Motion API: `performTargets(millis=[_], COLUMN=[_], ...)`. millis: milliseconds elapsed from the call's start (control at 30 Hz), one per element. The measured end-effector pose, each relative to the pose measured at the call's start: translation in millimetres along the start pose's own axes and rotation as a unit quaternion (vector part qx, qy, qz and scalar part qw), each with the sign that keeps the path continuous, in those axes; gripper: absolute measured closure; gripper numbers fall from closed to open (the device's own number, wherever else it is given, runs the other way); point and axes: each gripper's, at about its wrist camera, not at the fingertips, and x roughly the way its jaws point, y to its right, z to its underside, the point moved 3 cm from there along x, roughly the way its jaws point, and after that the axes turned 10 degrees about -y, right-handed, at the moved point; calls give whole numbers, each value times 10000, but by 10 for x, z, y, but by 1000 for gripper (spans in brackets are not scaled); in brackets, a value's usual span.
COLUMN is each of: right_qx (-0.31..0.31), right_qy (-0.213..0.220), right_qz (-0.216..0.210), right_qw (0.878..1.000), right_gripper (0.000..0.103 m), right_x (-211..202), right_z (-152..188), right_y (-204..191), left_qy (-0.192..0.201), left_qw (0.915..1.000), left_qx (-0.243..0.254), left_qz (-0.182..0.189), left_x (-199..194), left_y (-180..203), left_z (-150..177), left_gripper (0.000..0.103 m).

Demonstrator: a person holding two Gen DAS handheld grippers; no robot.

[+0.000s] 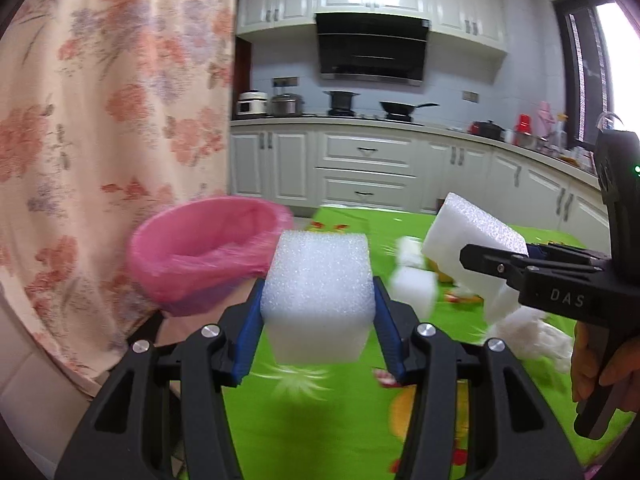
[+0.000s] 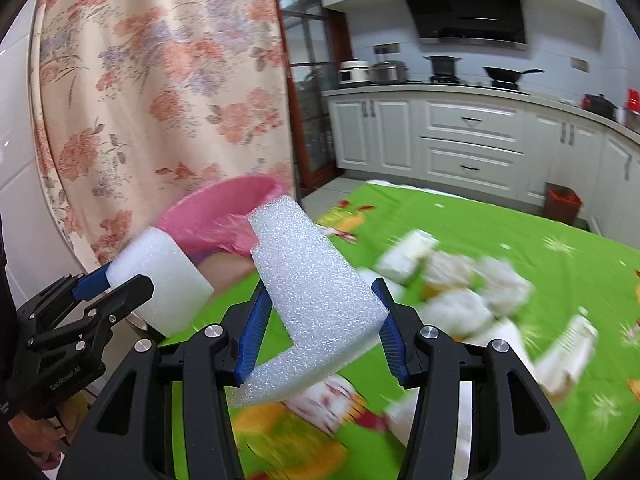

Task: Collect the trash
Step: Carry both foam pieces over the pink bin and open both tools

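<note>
white cabinets [image 1: 364, 168] | black range hood [image 1: 372, 50] | floral curtain [image 1: 112, 100] | bright window [image 1: 612, 68]

White letters "DAS" stand on the black body of the right hand-held gripper [image 1: 486, 266], seen from the left wrist. Small pale print on the left hand-held gripper [image 2: 132, 284] seems to read "GenRobot.AI", though it is tiny and tilted.

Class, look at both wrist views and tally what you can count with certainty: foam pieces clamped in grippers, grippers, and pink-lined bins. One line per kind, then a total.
Foam pieces in grippers: 2 (foam block in the left gripper, notched foam piece in the right gripper)
Grippers: 2
Pink-lined bin: 1
Total: 5
Loose foam on the green tablecloth is too blurred to count.
</note>
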Motion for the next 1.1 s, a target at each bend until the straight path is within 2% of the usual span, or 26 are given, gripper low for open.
performTargets(millis=[167,367,567,867,900,1000,1100], right_qx=[-313,-527,-367,-508,-519,-515,-489], right_qy=[9,13,-173,-310,-325,-381,-330], right_qz=[-217,-453,-815,-908,-891,-869,-892], right_qw=[9993,9976,9959,9941,9941,9942,9943], right_gripper=[54,54,53,50,43,37,36], right_x=[272,645,1150,1837,1879,2021,1989], right_z=[-297,-709,-1125,-1582,-1600,-1653,-1652], right_y=[-321,-595,-694,-931,-942,-937,-887], left_qy=[103,205,117,-129,-141,-113,-61], left_qw=[9993,9977,9962,9918,9912,9891,9879], left_qx=[-92,-284,-558,-1022,-1069,-1211,-1266], left_qz=[-351,-579,-655,-753,-774,-833,-898], left_x=[20,200,562,1165,1202,1253,1213], left_y=[-415,-871,-1305,-1809,-1845,-1936,-1973], left_z=[-176,-506,-764,-949,-958,-957,-927], left_gripper=[54,53,53,52,49,40,33])
